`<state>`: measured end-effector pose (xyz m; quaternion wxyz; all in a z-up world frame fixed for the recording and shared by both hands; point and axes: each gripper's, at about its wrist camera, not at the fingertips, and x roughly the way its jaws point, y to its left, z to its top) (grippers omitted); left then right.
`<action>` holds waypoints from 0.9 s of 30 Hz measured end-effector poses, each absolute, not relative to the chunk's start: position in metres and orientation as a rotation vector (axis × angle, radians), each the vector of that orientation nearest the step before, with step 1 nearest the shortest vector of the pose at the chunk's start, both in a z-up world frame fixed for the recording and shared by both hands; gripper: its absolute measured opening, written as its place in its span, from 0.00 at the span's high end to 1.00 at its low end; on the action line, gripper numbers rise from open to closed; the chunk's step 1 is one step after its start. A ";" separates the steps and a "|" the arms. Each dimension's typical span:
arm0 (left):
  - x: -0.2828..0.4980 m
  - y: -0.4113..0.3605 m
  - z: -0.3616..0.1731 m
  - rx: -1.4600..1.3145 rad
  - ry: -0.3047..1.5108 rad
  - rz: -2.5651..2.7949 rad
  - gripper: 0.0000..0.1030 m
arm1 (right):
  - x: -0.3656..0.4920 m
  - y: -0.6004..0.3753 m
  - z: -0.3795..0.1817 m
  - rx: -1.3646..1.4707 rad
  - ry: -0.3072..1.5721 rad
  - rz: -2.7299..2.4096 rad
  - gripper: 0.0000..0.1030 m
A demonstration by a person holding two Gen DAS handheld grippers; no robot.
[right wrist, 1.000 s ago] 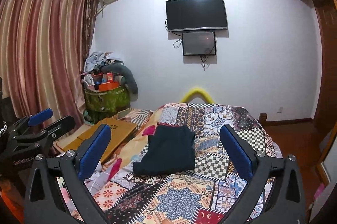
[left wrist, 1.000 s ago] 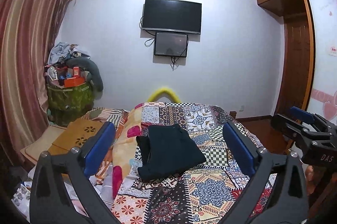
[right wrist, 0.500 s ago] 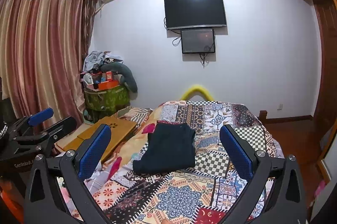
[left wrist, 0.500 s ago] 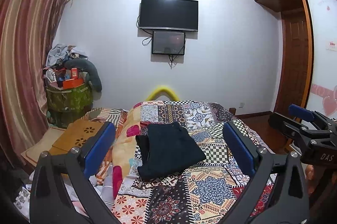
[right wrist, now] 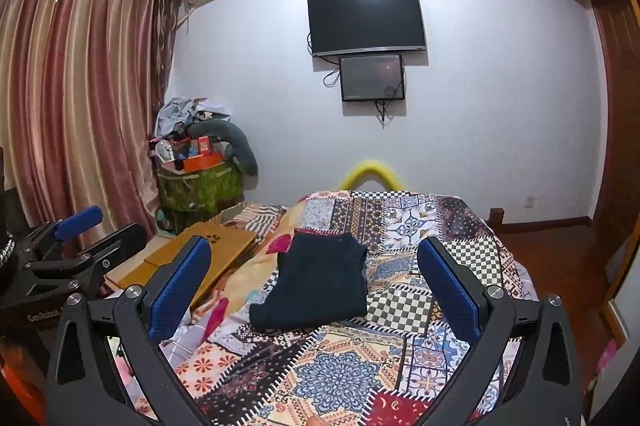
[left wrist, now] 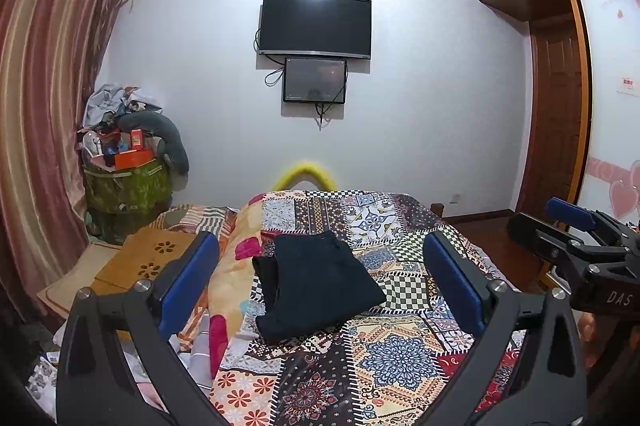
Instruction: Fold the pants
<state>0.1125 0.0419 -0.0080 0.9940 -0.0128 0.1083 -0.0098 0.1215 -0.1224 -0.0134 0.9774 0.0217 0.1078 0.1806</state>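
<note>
Bedroom scene, both wrist views. A bed under a patchwork quilt fills the lower centre of each frame; behind it stands a white wall carrying a wall-mounted television with a smaller screen directly beneath. Striped curtains occupy the left edge, and a green bin piled with clutter sits in the corner beside them. A wooden lap desk lies at the left side of the bed.

The dark pants lie at mid-frame on the quilt as a compact, roughly rectangular bundle, one layer edge protruding at the left. Judged from this shape, the folding appears complete or nearly so; at most a final tidying of the protruding edge remains.

The left gripper and right gripper both hang above the near end of the bed, well apart from the pants. Each has its blue pads spread wide and grasps nothing.
</note>
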 end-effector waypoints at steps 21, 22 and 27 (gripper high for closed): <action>0.116 0.042 -0.008 -0.034 0.229 -0.047 0.00 | 0.123 -0.120 -0.013 0.044 0.227 0.367 0.00; 0.116 0.042 -0.008 -0.035 0.231 -0.050 0.00 | 0.123 -0.119 -0.012 0.043 0.227 0.367 0.00; 0.116 0.043 -0.009 -0.041 0.236 -0.054 0.00 | 0.124 -0.118 -0.013 0.038 0.227 0.364 0.00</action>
